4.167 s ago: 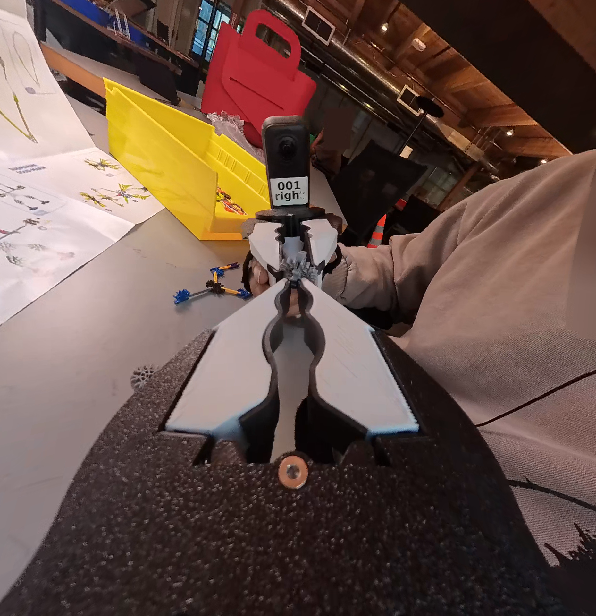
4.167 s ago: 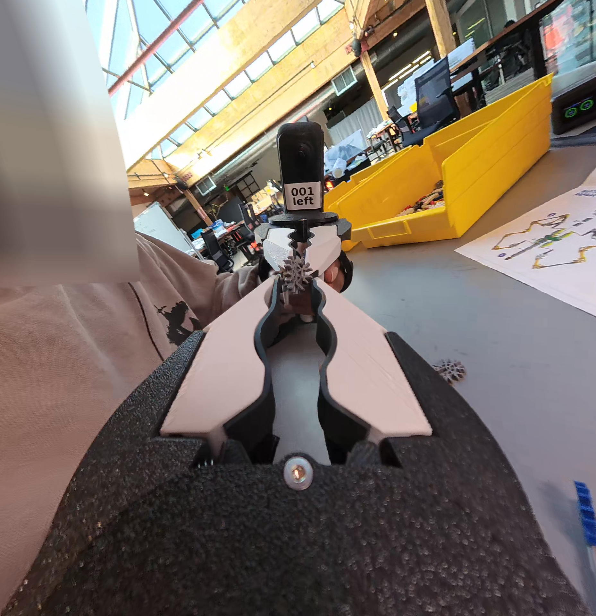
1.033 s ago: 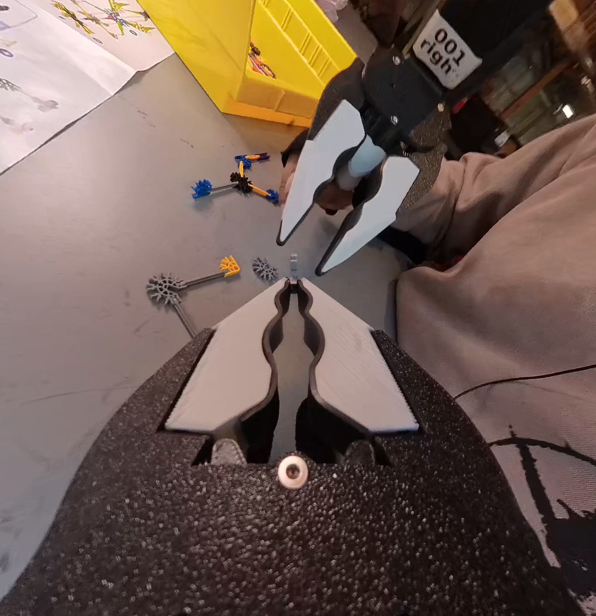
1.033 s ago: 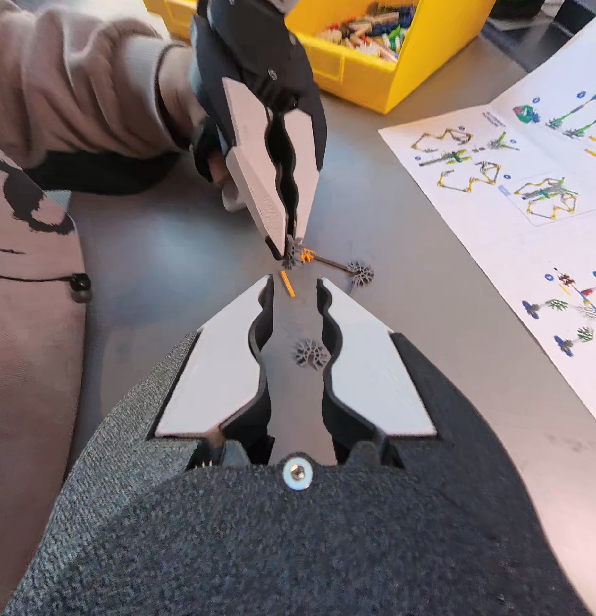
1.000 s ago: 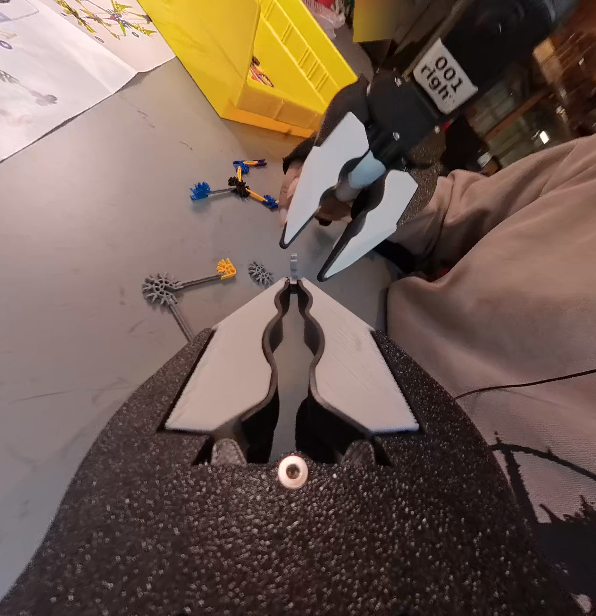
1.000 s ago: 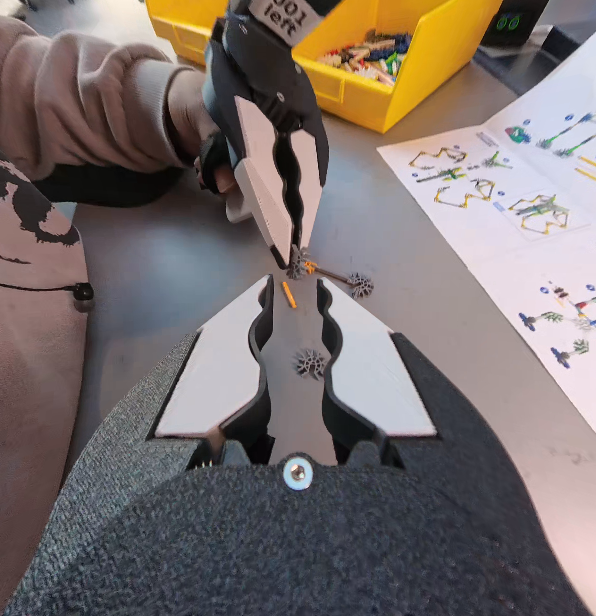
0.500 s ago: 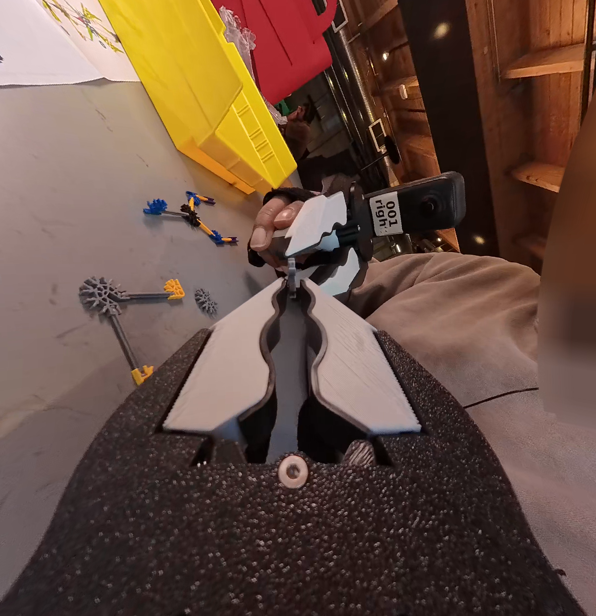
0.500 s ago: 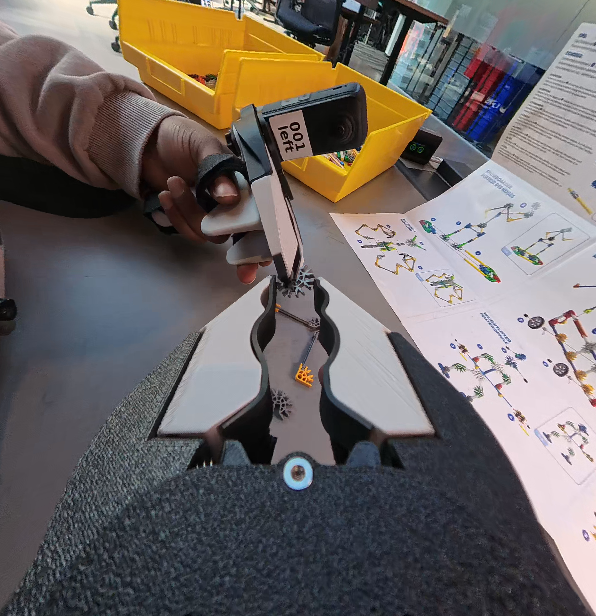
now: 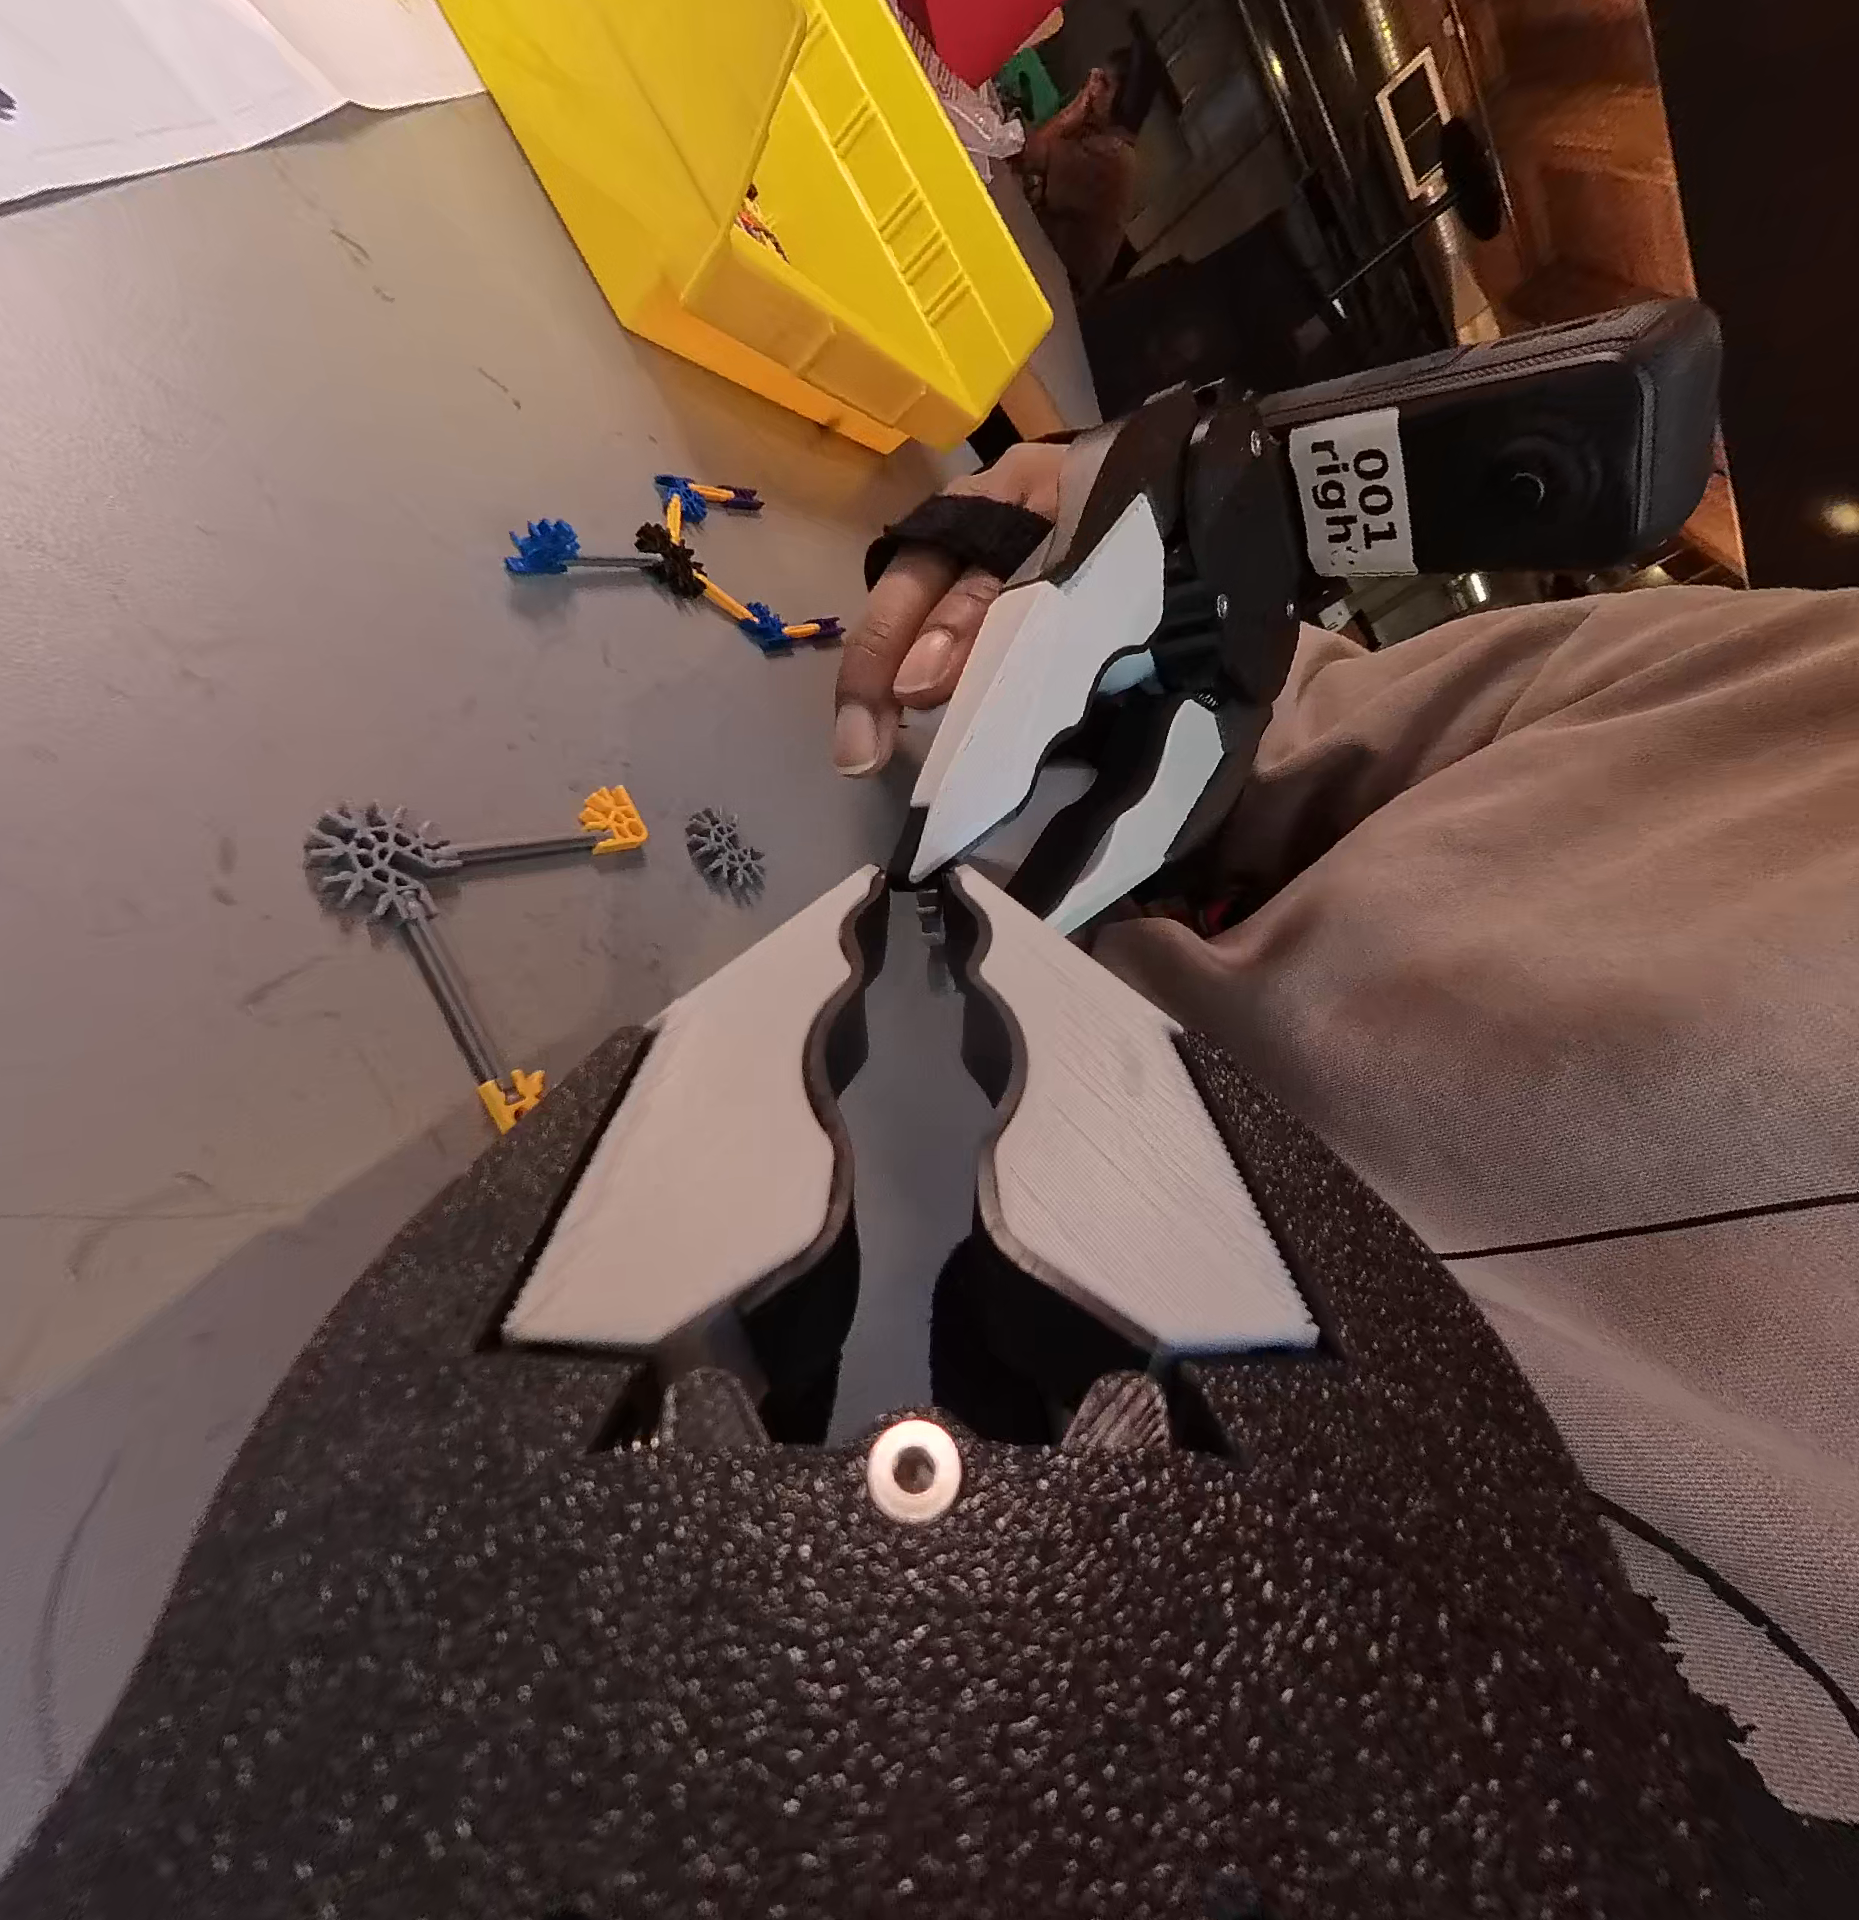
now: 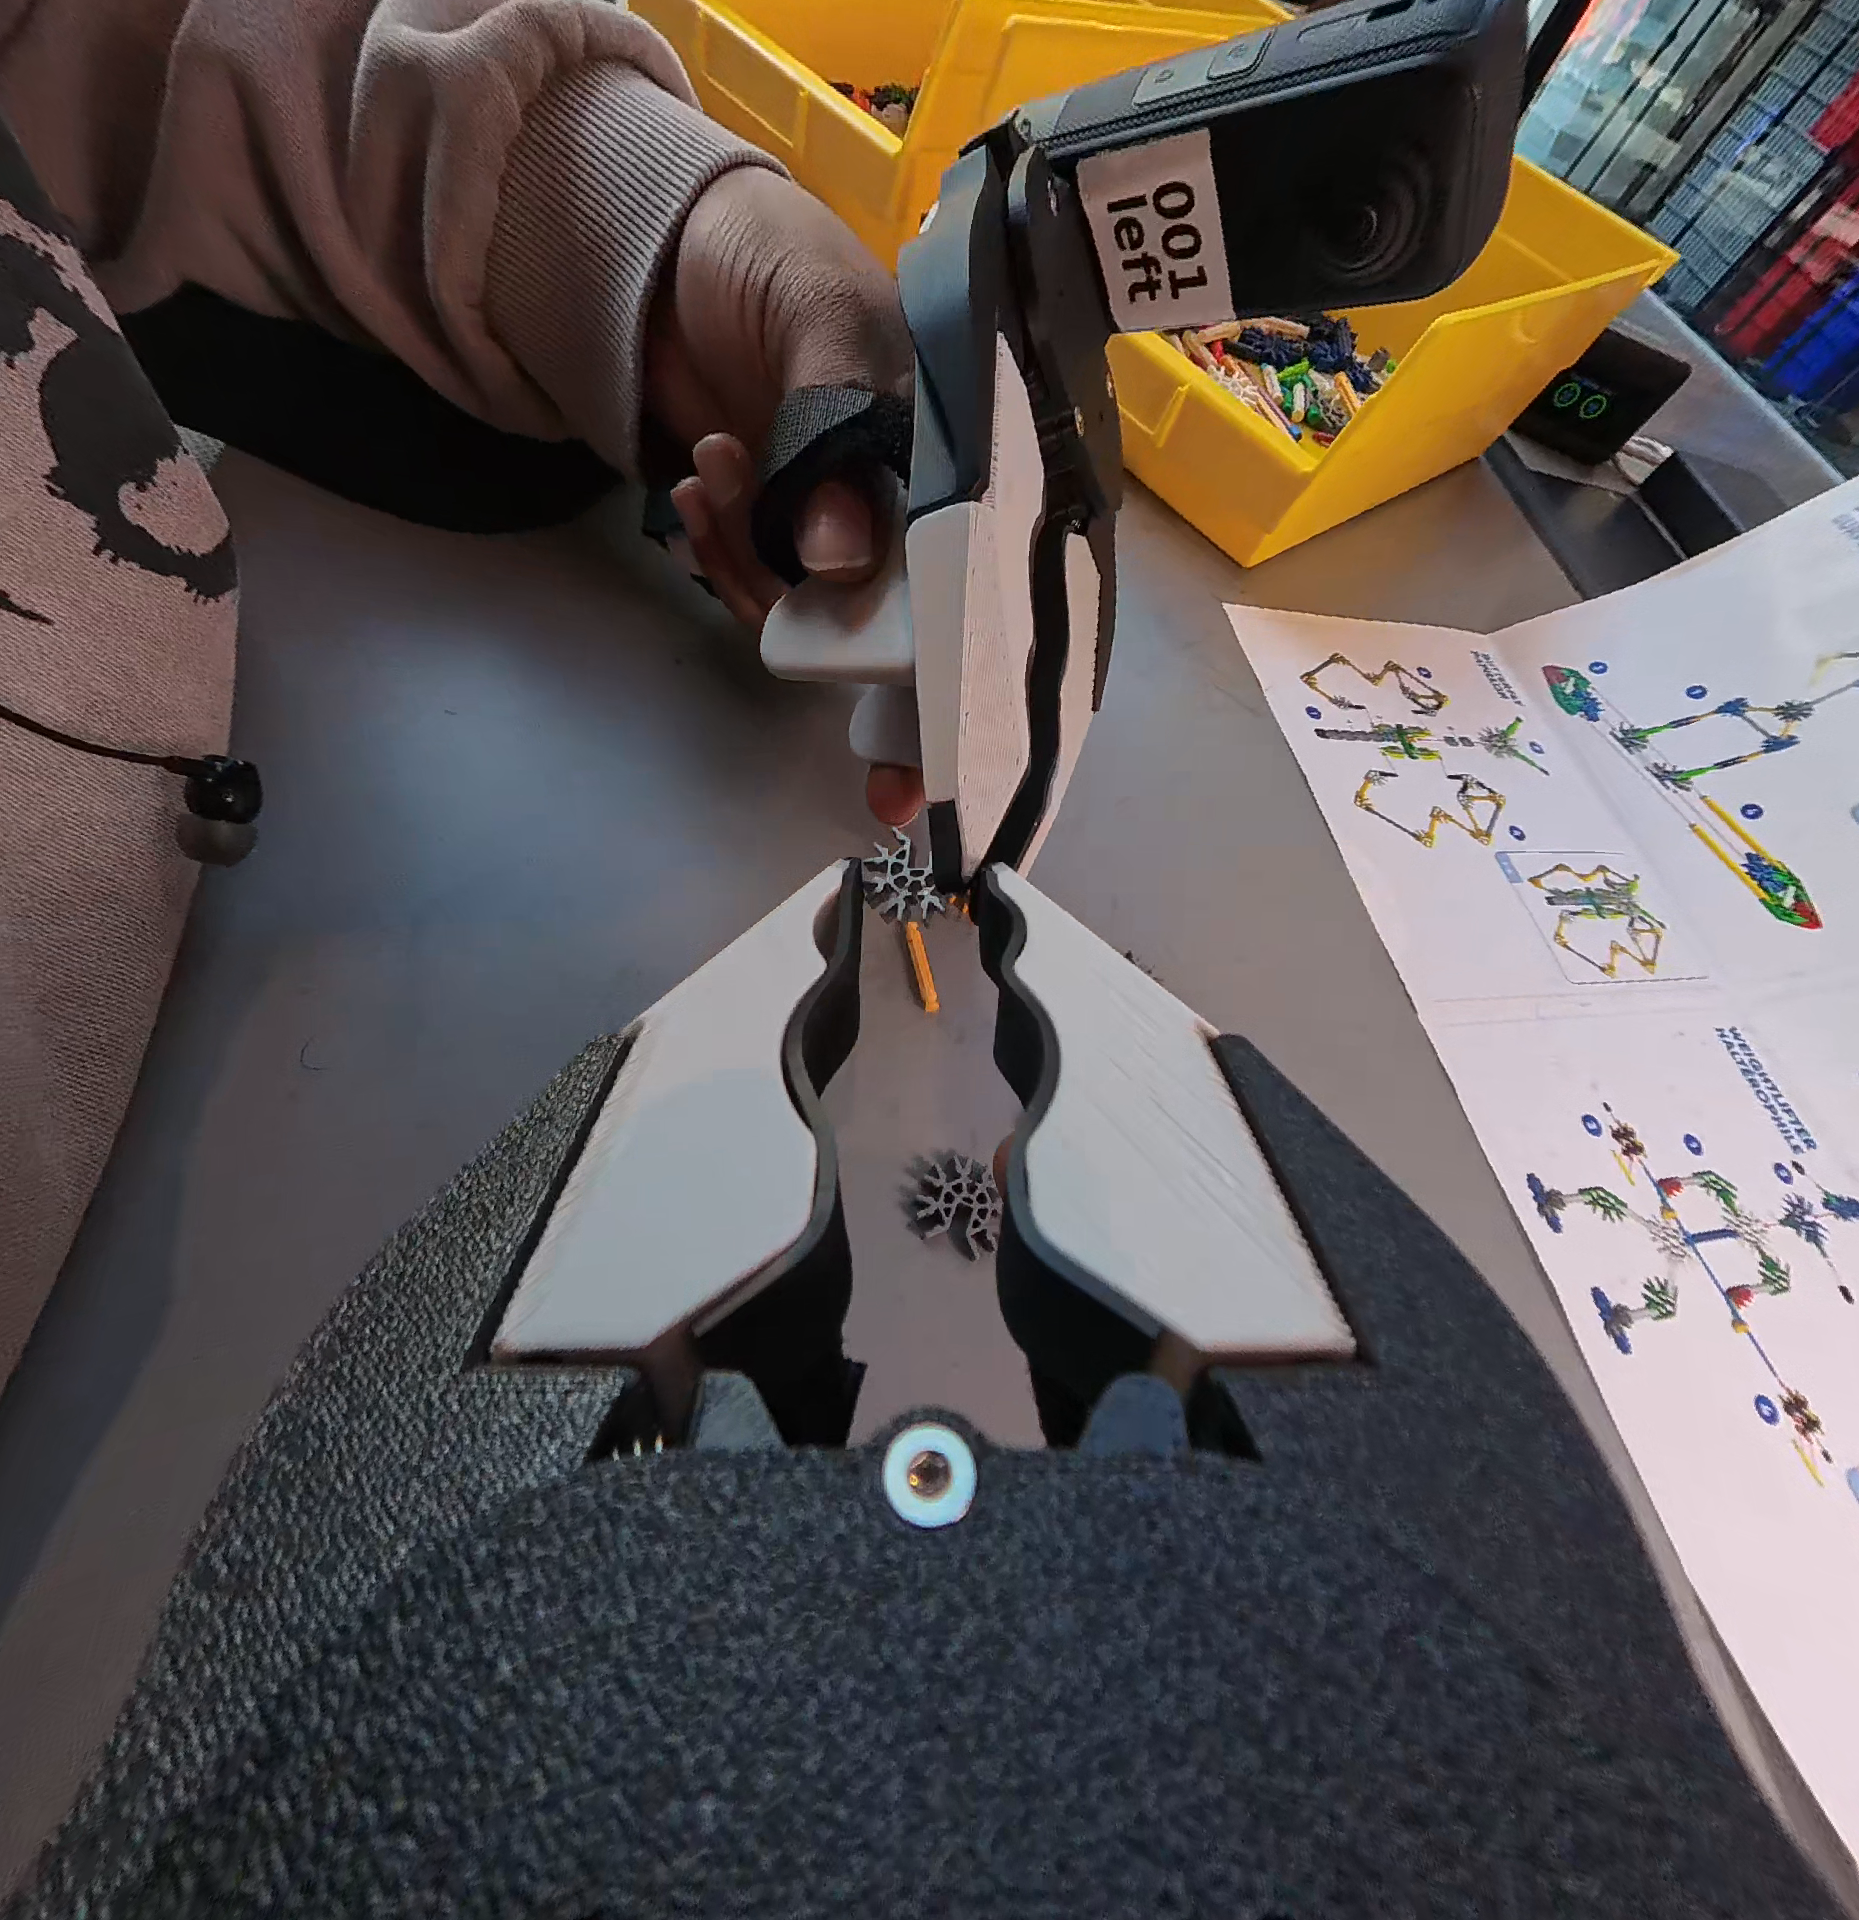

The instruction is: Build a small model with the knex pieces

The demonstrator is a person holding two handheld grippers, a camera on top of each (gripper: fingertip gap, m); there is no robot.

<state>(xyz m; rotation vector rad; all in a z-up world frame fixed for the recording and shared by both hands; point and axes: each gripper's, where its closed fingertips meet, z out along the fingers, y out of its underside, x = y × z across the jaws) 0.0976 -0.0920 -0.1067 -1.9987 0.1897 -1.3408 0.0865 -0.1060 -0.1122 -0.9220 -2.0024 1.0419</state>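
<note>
- Two tongs met tip to tip over the grey table [image 9: 177,520], each one held by a hand of the person.
- Left tongs [image 9: 917,888] were clenched on a small grey snowflake connector [image 10: 897,883], which stood out at their tip.
- Right tongs [image 10: 927,883] were released, with their fingers spread to both sides of this connector and of the left tip. I could not tell if they touched it.
- Between the right fingers, below them on the table, lay a short orange rod [image 10: 920,966]. A second grey connector [image 10: 951,1205] lay nearer to their base.
- To the left of the left tongs lay a grey-and-yellow rod assembly [image 9: 385,862], and farther off a blue-and-black one [image 9: 676,556].
- Beyond both tongs stood yellow bins [image 10: 1424,343] with coloured pieces.
- To the right of the right tongs lay a white instruction sheet [image 10: 1631,935].
</note>
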